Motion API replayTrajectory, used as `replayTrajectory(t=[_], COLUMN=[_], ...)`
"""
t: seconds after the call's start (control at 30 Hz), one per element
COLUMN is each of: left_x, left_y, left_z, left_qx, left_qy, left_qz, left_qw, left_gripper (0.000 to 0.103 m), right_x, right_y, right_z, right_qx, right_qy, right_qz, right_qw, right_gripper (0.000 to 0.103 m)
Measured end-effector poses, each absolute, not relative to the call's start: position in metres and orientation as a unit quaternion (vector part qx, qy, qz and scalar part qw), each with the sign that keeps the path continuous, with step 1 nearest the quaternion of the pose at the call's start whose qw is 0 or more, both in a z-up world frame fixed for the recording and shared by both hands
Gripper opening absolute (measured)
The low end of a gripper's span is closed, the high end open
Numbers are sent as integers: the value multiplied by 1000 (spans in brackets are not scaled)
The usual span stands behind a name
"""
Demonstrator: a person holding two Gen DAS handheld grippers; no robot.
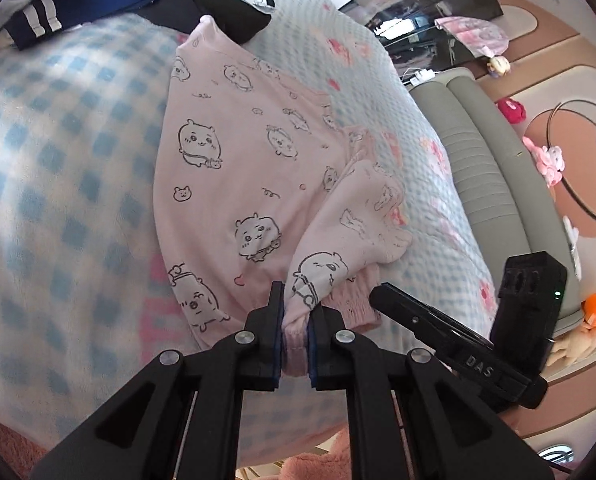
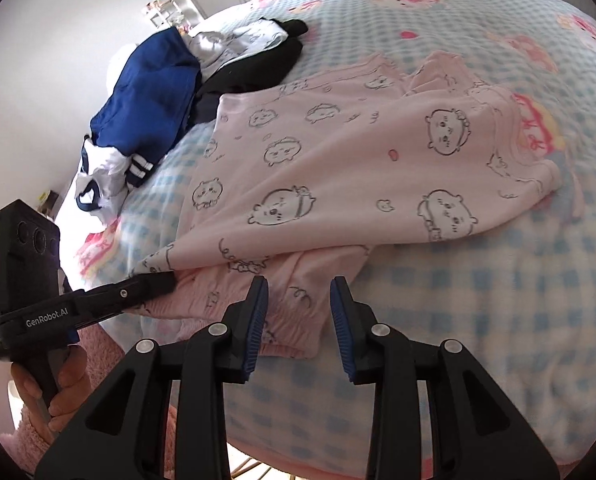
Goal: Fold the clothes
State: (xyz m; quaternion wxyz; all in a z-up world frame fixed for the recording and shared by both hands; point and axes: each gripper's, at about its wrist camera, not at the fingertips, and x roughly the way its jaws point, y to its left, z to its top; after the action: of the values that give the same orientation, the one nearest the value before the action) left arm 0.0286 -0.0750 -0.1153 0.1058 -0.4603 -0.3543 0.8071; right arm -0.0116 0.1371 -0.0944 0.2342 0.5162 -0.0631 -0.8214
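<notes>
Garment, a pale pink cartoon-print cotton pyjama piece (image 1: 258,168), lies long-axis away across the checked blue blanket (image 1: 70,152), near hem clenched by left gripper (image 1: 296,312), right gripper (image 2: 299,322) released just beside.

My left gripper (image 1: 296,312), low at the centre of its own wrist view, has its jaws pinched together on a bunch of pink fabric. My right gripper (image 2: 299,322), at the bottom centre of its wrist view, holds its blue-padded jaws parted with nothing between them. At lower left there, my hand (image 2: 64,394) grips the left tool's handle.
</notes>
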Motion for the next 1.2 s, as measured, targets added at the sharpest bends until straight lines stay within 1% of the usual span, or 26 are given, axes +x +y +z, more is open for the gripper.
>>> replayTrajectory(t=[0.03, 0.1, 0.2, 0.27, 0.43, 0.6, 0.67, 0.8, 0.87, 0.93, 1.03, 1.13, 1.2], left_x=[27, 24, 22, 22, 23, 29, 35, 43, 40, 35, 34, 37, 39], left_y=[-74, -75, -81, -82, -77, -77, -78, -69, -59, -55, -54, -62, -67], left_z=[-119, -128, -141, -139, -128, -117, -108, -101, -113, -140, -169, -155, -144], left_qx=[-465, -472, -478, -474, -458, -443, -436, -434, -458, -493, -517, -491, -469], left_qy=[-351, -359, -385, -381, -379, -380, -371, -372, -351, -359, -389, -405, -415], left_qz=[806, 799, 784, 788, 797, 806, 816, 816, 812, 788, 756, 763, 770], left_qw=[104, 99, 98, 98, 106, 98, 83, 88, 84, 84, 98, 114, 125], left_gripper=[10, 10, 10, 10, 10, 10, 10, 9, 9, 9, 10, 11, 15], right_x=[-10, -7, -1, 7, 15, 0, 2, 13, 19, 22, 24, 27, 29], right_y=[134, 130, 130, 134, 121, 126, 131, 151, 159, 165, 170, 175, 178], right_z=[-96, -103, -118, -120, -123, -133, -131, -121, -119, -124, -124, -118, -113], right_qx=[517, 524, 543, 541, 534, 537, 528, 519, 512, 518, 524, 523, 521], right_qy=[-59, -47, -27, -26, 30, -12, -11, -33, -32, -32, -40, -52, -60], right_qz=[-821, -819, -812, -810, -813, -821, -831, -842, -849, -847, -840, -836, -833], right_qw=[235, 231, 213, 224, 231, 194, 172, 144, 129, 119, 135, 159, 176], right_gripper=[33, 41, 41, 41, 41, 41, 41, 41, 42, 42, 42, 42, 42])
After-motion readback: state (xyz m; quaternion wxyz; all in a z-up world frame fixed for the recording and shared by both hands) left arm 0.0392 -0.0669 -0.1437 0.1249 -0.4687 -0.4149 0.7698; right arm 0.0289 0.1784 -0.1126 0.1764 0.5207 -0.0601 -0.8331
